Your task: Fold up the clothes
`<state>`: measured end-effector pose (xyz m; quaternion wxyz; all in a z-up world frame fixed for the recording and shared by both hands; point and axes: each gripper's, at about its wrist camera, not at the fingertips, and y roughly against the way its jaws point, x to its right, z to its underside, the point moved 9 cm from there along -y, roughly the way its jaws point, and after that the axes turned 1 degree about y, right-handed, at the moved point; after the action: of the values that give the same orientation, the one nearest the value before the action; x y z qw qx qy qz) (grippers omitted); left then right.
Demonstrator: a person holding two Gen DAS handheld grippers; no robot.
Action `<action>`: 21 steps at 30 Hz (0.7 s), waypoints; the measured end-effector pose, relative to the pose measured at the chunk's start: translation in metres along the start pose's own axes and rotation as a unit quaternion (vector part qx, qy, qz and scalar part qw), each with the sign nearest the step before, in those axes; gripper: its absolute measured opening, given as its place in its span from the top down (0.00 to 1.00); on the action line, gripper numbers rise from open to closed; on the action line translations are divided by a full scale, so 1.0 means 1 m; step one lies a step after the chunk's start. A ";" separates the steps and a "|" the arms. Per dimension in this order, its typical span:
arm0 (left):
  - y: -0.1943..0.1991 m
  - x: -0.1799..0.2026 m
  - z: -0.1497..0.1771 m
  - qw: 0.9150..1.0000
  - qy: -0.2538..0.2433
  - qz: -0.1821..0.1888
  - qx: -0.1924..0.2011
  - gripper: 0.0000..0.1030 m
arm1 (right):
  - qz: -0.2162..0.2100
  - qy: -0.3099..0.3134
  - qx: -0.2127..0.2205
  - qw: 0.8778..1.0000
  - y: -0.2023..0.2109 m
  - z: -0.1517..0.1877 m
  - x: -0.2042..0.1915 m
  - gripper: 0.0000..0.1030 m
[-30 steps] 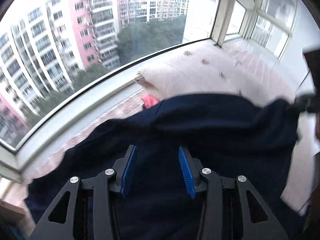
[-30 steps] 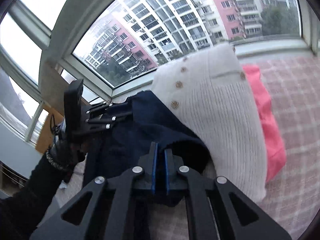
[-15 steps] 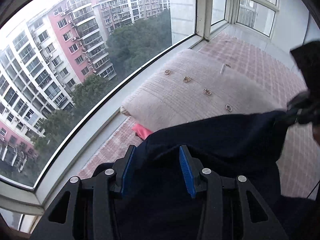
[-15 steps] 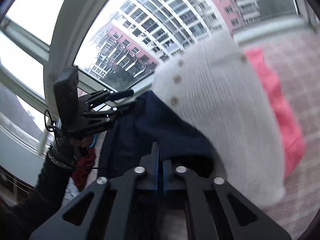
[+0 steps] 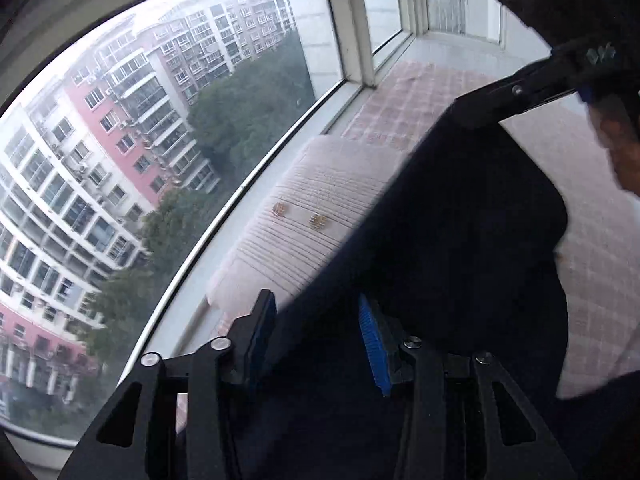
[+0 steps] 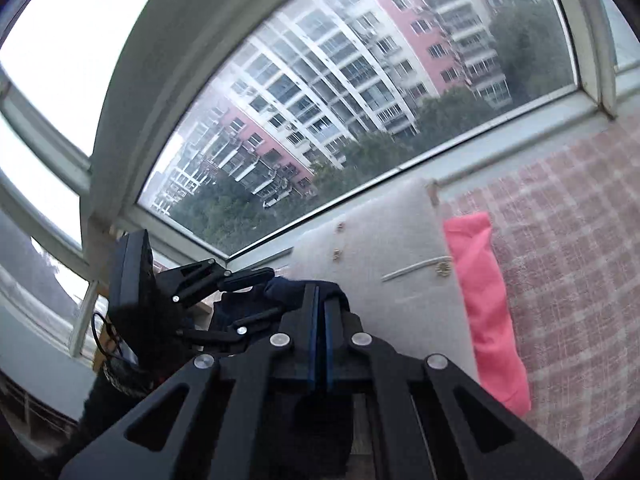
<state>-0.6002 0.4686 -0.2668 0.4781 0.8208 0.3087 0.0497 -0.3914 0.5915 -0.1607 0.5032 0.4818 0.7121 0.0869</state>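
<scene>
A navy garment (image 5: 460, 240) hangs stretched between both grippers, above a folded white knitted cardigan (image 5: 304, 240) with gold buttons. My left gripper (image 5: 316, 308) has its blue pads a hand's breadth apart, with bunched navy cloth filling the gap. In the left wrist view my right gripper (image 5: 472, 108) pinches the garment's far corner at upper right. In the right wrist view the right gripper (image 6: 320, 292) is shut tight on a navy edge (image 6: 280, 288). The left gripper (image 6: 268, 294) is just to its left in a gloved hand (image 6: 152, 332).
The cardigan (image 6: 384, 256) lies on a pink checked cover (image 6: 568, 240) beside the window sill, with a folded pink garment (image 6: 484, 300) under its right side. Large windows (image 5: 160, 140) close in the far side. A person's head shows at the right edge (image 5: 616, 136).
Both grippers rose and swung toward the window, lifting the navy garment off the cover and over the cardigan. The right jaws closed fully on the cloth. The left view rolled.
</scene>
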 end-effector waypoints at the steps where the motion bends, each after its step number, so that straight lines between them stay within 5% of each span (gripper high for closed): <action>1: -0.003 -0.005 -0.002 1.000 0.008 -0.009 0.000 0.61 | 0.010 -0.009 -0.009 1.000 -0.005 0.000 0.009 0.97; 5: 0.004 -0.024 -0.008 0.999 0.049 -0.012 0.020 0.61 | 0.011 -0.005 -0.025 1.000 -0.016 0.006 0.015 0.91; 8: 0.011 -0.020 -0.001 1.000 0.020 -0.008 0.016 0.61 | 0.004 0.017 -0.034 0.999 -0.020 0.012 0.009 0.62; 11: 0.014 -0.010 0.010 1.000 -0.015 0.001 0.008 0.61 | 0.029 0.054 -0.038 0.997 -0.021 0.018 0.007 0.62; 17: -0.005 0.000 0.014 0.998 -0.053 -0.006 -0.015 0.61 | 0.123 0.159 -0.065 0.977 -0.034 0.031 0.005 0.76; 18: -0.007 0.000 0.014 0.998 -0.055 -0.005 -0.016 0.66 | 0.137 0.171 -0.066 0.973 -0.035 0.031 0.005 0.87; 19: -0.007 0.002 0.013 0.998 -0.053 -0.001 -0.016 0.83 | 0.152 0.183 -0.068 0.969 -0.037 0.032 0.006 0.96; 21: -0.006 0.005 0.009 0.999 -0.043 0.005 -0.016 0.99 | 0.175 0.209 -0.061 0.960 -0.032 0.029 0.010 0.97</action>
<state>-0.5954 0.4662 -0.2776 0.5035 0.8162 0.2825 0.0216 -0.3876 0.5725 -0.2001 0.3486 0.5383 0.6992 0.3160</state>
